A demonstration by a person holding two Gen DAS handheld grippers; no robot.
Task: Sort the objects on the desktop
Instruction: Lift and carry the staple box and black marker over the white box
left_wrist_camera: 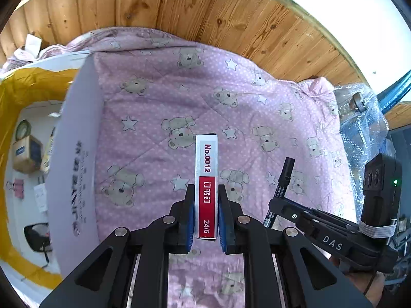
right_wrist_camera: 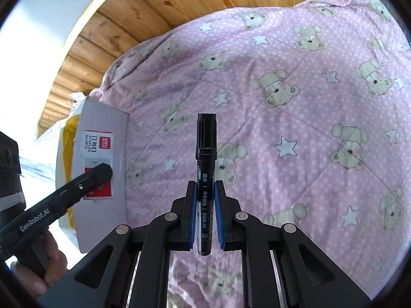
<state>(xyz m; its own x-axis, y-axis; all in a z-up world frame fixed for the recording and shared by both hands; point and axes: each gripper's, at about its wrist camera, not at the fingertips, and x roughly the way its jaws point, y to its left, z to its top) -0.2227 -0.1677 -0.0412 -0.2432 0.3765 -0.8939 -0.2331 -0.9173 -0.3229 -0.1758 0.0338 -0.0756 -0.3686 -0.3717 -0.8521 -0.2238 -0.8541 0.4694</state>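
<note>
In the left wrist view, the left gripper (left_wrist_camera: 205, 213) has its blue fingers (left_wrist_camera: 189, 220) pressed on the two long sides of a box of staples (left_wrist_camera: 206, 179), which stands out forward from them at the centre of the frame. In the right wrist view, the right gripper (right_wrist_camera: 205, 215) has its fingers (right_wrist_camera: 194, 218) closed on the lower barrel of a black marker (right_wrist_camera: 205, 169), with the cap end pointing away.

Both things are held in the air above a pink quilt (left_wrist_camera: 257, 102) with bears and stars, which covers a bed. I judge they are gripped near one end so that the free end can go first into the white box (left_wrist_camera: 79, 159) at the left of the frame, where some small things already lie.
</note>
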